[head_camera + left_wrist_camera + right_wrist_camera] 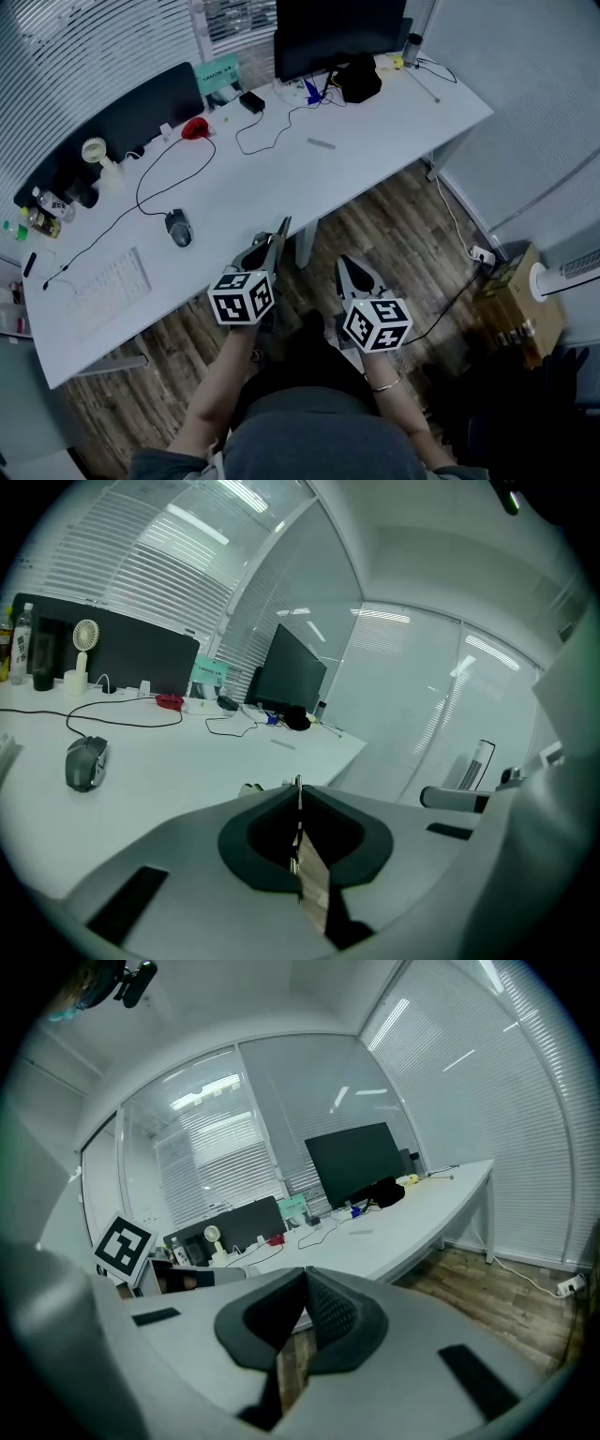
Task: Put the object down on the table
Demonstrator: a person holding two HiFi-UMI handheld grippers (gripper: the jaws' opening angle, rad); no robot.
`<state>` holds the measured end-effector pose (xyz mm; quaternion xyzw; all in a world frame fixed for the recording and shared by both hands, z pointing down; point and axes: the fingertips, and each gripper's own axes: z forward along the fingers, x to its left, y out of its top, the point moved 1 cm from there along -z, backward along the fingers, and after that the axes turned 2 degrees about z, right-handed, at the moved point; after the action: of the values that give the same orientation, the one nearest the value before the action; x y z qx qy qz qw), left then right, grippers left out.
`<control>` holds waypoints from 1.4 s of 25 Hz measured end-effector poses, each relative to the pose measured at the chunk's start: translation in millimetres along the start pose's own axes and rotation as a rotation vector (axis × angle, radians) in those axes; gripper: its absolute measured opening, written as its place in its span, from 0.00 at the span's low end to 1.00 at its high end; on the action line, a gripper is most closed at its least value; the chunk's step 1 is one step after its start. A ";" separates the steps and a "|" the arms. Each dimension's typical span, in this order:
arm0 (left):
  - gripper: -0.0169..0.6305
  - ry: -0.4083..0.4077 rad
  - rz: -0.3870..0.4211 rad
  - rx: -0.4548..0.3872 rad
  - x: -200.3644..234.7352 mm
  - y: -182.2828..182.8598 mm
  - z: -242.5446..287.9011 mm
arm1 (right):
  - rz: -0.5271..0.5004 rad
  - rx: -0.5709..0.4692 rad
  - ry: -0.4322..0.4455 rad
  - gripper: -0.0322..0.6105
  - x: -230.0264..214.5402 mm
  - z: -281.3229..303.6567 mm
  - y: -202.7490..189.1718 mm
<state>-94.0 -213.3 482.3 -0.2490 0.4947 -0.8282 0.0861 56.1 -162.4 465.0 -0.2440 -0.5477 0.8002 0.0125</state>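
Observation:
My left gripper [284, 225] hovers at the front edge of the white table [262, 178], jaws shut with nothing between them. In the left gripper view, the left gripper [298, 784] shows its dark pads pressed together over the tabletop [169, 771]. My right gripper [345, 262] is held beside it over the wooden floor, just off the table edge, also shut and empty. The right gripper view confirms the right gripper [305, 1273] has meeting pads. No held object shows in any view.
On the table lie a grey mouse [178, 227], a white keyboard [106, 286], a black cable, a red item [195, 128], a small fan [96, 152], a monitor [337, 33] and a black bag [359, 80]. A cardboard box [520, 300] stands on the floor at right.

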 end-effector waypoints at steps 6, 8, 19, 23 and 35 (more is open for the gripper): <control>0.07 0.003 -0.002 0.007 6.8 12.3 27.2 | 0.004 0.007 0.003 0.05 -12.5 20.0 10.1; 0.07 0.006 -0.005 0.009 10.4 16.5 35.3 | 0.006 0.012 0.004 0.05 -15.5 26.1 12.1; 0.07 0.041 -0.022 0.041 35.4 27.0 79.3 | 0.019 0.045 0.001 0.05 -31.8 48.0 15.9; 0.07 0.051 -0.038 0.053 44.6 28.0 92.2 | 0.021 0.056 0.007 0.05 -33.0 54.4 15.4; 0.07 0.058 -0.039 0.075 55.2 37.0 127.4 | 0.030 0.091 0.006 0.05 -39.2 65.1 9.6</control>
<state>-82.0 -352.1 517.7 -0.2311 0.4605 -0.8546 0.0650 66.7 -234.1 489.6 -0.2536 -0.5071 0.8236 0.0135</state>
